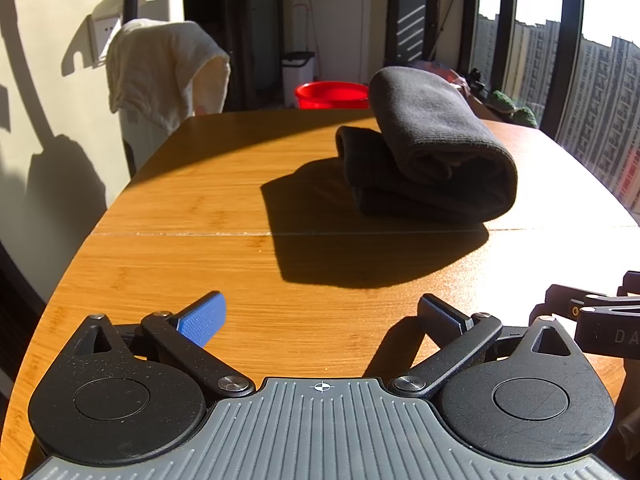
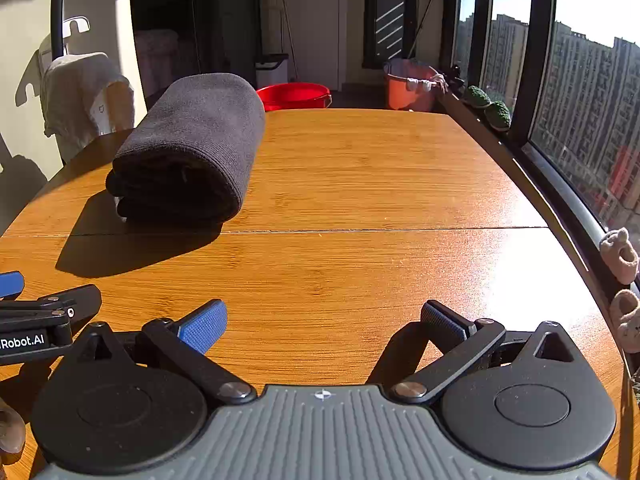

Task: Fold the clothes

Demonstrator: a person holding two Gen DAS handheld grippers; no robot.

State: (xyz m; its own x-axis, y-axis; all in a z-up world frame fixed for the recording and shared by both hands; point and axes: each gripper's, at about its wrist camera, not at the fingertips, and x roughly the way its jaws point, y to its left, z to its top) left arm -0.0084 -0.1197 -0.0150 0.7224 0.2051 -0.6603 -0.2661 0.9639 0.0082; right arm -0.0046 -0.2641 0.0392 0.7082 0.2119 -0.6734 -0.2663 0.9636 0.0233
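Short of the folded dark garment [image 1: 428,152] on the wooden table [image 1: 200,208], we hold left gripper [image 1: 320,320] and right gripper [image 2: 322,322] spread and empty; any tidying should press its loose lower layer square.

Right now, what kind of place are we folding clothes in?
Probably an enclosed balcony or sunroom in a high-rise flat: tall windows look out on apartment blocks, a red basin sits beyond the wooden table, and a folded dark garment lies on it.
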